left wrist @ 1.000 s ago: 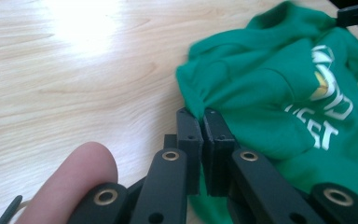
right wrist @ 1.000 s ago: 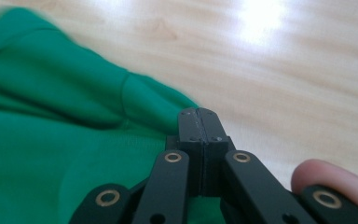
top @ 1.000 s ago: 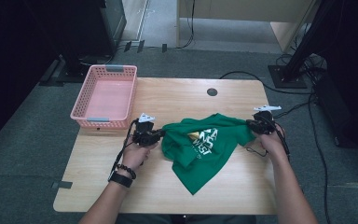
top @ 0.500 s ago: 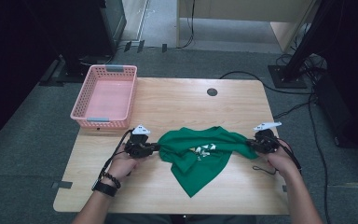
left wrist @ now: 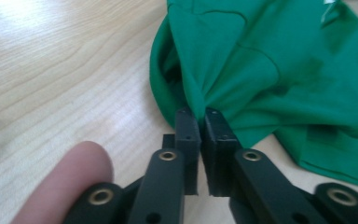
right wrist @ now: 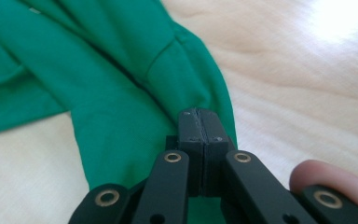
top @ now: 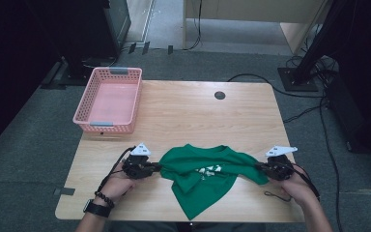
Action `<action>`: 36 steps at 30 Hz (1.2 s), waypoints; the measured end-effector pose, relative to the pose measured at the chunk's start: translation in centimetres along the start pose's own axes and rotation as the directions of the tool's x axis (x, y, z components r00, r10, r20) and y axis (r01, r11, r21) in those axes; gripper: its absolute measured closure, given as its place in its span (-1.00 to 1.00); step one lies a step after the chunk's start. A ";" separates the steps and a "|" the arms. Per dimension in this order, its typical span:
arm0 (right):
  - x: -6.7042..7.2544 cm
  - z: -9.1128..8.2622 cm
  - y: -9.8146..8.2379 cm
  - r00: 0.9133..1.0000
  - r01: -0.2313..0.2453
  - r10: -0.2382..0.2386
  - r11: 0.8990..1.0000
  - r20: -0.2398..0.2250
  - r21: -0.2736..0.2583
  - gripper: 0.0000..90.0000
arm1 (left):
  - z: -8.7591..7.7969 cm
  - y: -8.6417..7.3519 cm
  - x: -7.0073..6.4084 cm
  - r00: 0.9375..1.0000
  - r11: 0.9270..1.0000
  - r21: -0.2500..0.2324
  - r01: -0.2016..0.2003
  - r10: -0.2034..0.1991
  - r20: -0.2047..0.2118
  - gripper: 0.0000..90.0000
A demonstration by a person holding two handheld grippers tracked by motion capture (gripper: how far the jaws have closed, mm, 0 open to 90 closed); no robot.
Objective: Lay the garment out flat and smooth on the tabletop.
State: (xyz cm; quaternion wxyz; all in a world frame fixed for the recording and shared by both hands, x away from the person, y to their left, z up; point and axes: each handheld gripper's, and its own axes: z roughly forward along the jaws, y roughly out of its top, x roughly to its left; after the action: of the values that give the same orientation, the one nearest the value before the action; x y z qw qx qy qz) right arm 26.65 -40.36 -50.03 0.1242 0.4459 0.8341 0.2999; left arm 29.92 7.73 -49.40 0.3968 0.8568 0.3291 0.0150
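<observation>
One wooden table point(top: 193, 116), one pink basket point(top: 108, 101) at its 10 o'clock corner, one green T-shirt point(top: 203, 179) spread near the 6 o'clock edge. We count 2 grippers: left gripper point(top: 147, 167) at shirt's 9 o'clock, jaws just eased apart a hair, cloth still between the tips; right gripper point(top: 266, 169) at 3 o'clock, jaws clamped tight on the fabric.

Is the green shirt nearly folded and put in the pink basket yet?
Not yet, it looks early. The green shirt lies bunched on the table near the person. The left tool and right tool each pinch one side, stretching it between them; the left one has just loosened slightly. Probably still to come: smoothing, folding, maybe moving it to the pink basket.
</observation>
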 end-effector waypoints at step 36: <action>2.3 0.0 5.8 0.944 0.075 -0.192 0.918 -0.268 -0.390 0.91 | 6.7 8.4 1.9 0.982 0.989 0.041 0.139 -0.143 0.125 -0.31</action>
State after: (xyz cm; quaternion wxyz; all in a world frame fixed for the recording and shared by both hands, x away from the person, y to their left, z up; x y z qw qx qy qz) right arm 29.20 -35.99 -46.30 0.0987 0.3044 0.7994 0.5085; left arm 37.96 0.40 -48.57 0.4031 0.8367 0.3633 -0.0734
